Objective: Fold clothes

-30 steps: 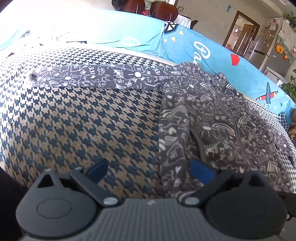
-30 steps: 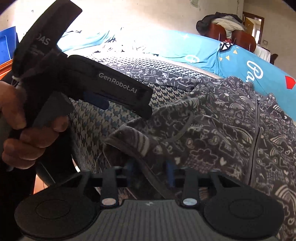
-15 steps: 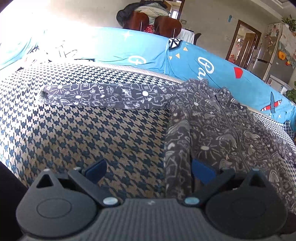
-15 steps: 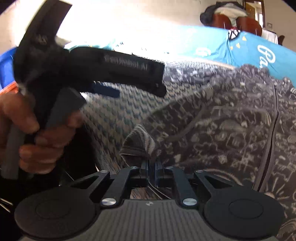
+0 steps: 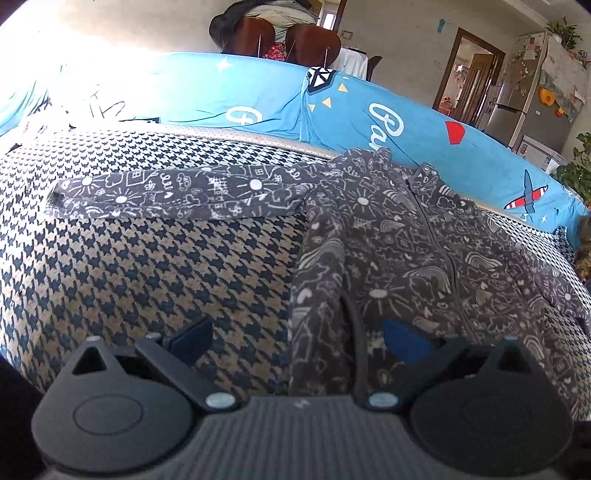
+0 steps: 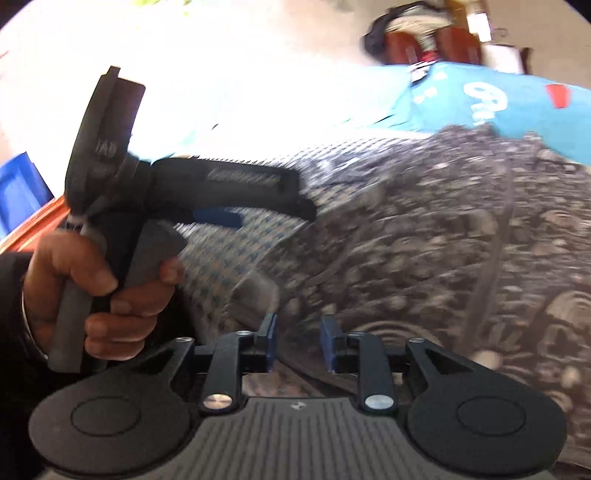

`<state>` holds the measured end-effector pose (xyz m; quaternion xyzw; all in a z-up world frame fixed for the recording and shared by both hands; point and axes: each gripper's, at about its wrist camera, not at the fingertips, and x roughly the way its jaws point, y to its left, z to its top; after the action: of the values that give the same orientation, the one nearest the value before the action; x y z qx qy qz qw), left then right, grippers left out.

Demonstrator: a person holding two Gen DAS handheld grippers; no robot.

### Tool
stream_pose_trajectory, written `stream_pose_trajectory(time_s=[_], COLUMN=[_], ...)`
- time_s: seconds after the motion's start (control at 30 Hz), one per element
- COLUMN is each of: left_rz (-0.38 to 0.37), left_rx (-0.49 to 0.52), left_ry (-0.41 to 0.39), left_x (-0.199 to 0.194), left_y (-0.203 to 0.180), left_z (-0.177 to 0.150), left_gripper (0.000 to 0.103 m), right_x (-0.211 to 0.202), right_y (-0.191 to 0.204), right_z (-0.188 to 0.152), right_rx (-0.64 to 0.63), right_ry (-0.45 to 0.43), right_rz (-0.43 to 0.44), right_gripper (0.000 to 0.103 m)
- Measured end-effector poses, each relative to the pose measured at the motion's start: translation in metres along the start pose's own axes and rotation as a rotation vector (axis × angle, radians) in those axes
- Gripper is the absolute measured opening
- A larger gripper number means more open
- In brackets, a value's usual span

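A grey zip jacket (image 5: 406, 251) with white doodle print lies face up on the houndstooth cover (image 5: 147, 266). One sleeve (image 5: 177, 192) stretches out flat to the left. My left gripper (image 5: 298, 343) is open just above the jacket's near left edge, and its pads touch nothing. In the right wrist view the jacket (image 6: 424, 240) is blurred. My right gripper (image 6: 300, 339) hovers at the hem near the bottom corner (image 6: 258, 291); its jaws are opening. Cloth lies under the gap, but the pads do not press on it.
A blue printed cover (image 5: 369, 114) drapes the backrest behind the jacket. Chairs with clothes (image 5: 280, 33), a doorway (image 5: 469, 81) and a fridge (image 5: 524, 99) stand beyond. A hand (image 6: 103, 295) holds the left tool close on the right gripper's left.
The right gripper closed on the jacket's hem corner, lifted it, then parted its jaws; the corner has dropped back. The left gripper stayed open and drew back and up slightly.
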<state>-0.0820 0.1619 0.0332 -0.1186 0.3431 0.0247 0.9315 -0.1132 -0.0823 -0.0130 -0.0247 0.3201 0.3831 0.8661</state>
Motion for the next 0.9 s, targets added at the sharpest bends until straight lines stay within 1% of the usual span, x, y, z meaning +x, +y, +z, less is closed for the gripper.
stream_pose_trajectory(time_s=[0.1,0.13,0.27,0.3,0.33,0.43,0.53,0.57,0.63,0.67,0.73,0.9], left_rz=[-0.008,-0.013,-0.041,-0.044,-0.048,-0.059,-0.069,-0.070,-0.056,-0.042,-0.022,-0.016], left_rx=[0.030,0.039,0.069,0.082,0.095,0.134,0.167,0.178,0.193,0.196,0.202,0.236], left_ry=[-0.006,-0.006,0.004,0.007,0.009,0.021,0.054,0.068,0.097,0.115,0.142,0.138], left_x=[0.004,0.005,0.014,0.016,0.018,0.025,0.035,0.039,0.046,0.049,0.056,0.055], left_y=[-0.010,-0.014,-0.031,-0.036,-0.040,-0.053,-0.063,-0.065,-0.067,-0.067,-0.065,-0.063], left_z=[0.004,0.005,0.008,0.008,0.007,0.005,-0.002,-0.005,-0.011,-0.014,-0.020,-0.026], left_gripper=[0.103,0.103,0.103,0.103,0.103,0.103,0.103,0.103,0.103,0.103,0.103,0.103], right_x=[-0.013,-0.016,-0.027,-0.029,-0.030,-0.034,-0.036,-0.037,-0.041,-0.044,-0.047,-0.054], right_y=[-0.016,-0.020,-0.041,-0.046,-0.051,-0.066,-0.081,-0.086,-0.095,-0.095,-0.093,-0.094], right_z=[0.003,0.004,0.006,0.005,0.005,0.001,-0.007,-0.010,-0.016,-0.018,-0.020,-0.019], right_rx=[0.073,0.096,0.192,0.214,0.237,0.312,0.399,0.436,0.498,0.508,0.492,0.489], right_ry=[-0.058,-0.078,-0.134,-0.141,-0.144,-0.138,-0.071,-0.046,-0.049,-0.051,-0.041,-0.038], right_rz=[-0.064,-0.099,-0.276,-0.322,-0.364,-0.464,-0.549,-0.561,-0.544,-0.539,-0.543,-0.525], right_gripper=[0.029,0.030,0.032,0.033,0.036,0.036,0.036,0.036,0.036,0.036,0.036,0.036])
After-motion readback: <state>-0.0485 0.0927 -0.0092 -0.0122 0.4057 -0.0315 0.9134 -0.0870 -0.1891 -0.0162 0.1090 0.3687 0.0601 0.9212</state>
